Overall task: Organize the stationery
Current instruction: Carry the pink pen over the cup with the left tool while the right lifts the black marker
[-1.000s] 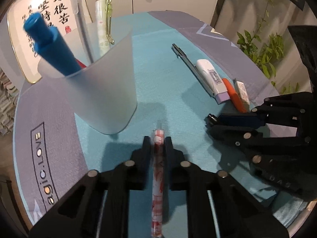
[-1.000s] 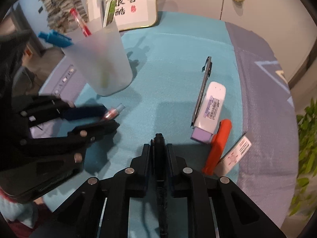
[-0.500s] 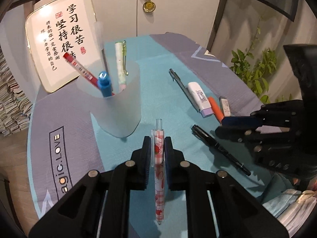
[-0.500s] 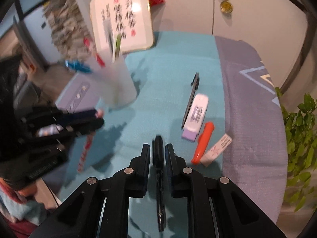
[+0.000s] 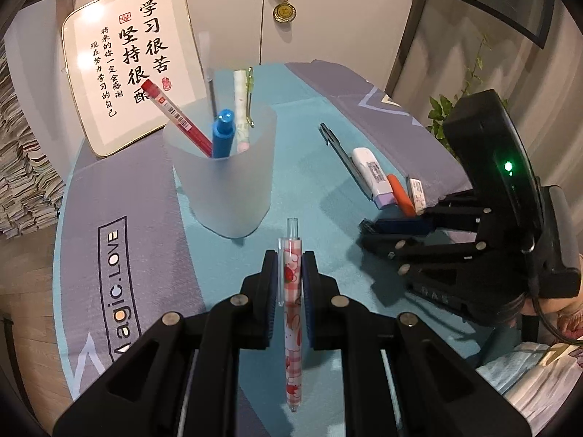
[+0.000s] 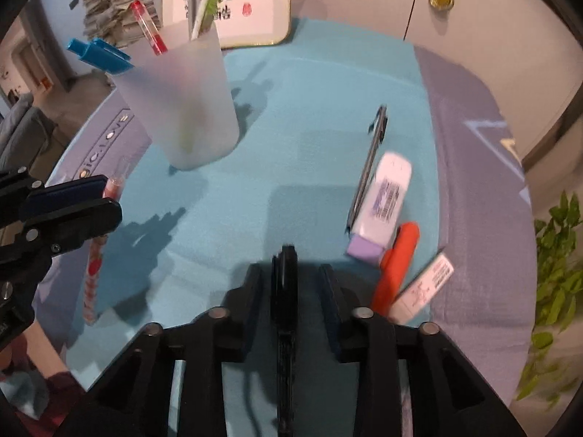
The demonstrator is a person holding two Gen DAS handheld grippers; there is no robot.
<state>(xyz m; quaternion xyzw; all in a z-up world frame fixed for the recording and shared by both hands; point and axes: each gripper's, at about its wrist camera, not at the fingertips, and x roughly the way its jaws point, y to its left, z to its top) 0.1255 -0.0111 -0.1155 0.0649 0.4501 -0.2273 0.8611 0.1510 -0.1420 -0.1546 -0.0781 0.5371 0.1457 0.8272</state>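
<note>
We lose the black pen (image 6: 285,327) at the bottom edge of the right wrist view, its lower end hidden among the gripper's links. The whole of that view is motion-blurred, so the print on the white correction tape (image 6: 382,196), at centre right, stays unreadable. At upper left the frosted cup (image 6: 182,98) veils the lower parts of the pens inside. The framed calligraphy (image 6: 237,0) runs off the top edge. In the left wrist view, the right gripper (image 5: 368,233) covers whatever it holds.
</note>
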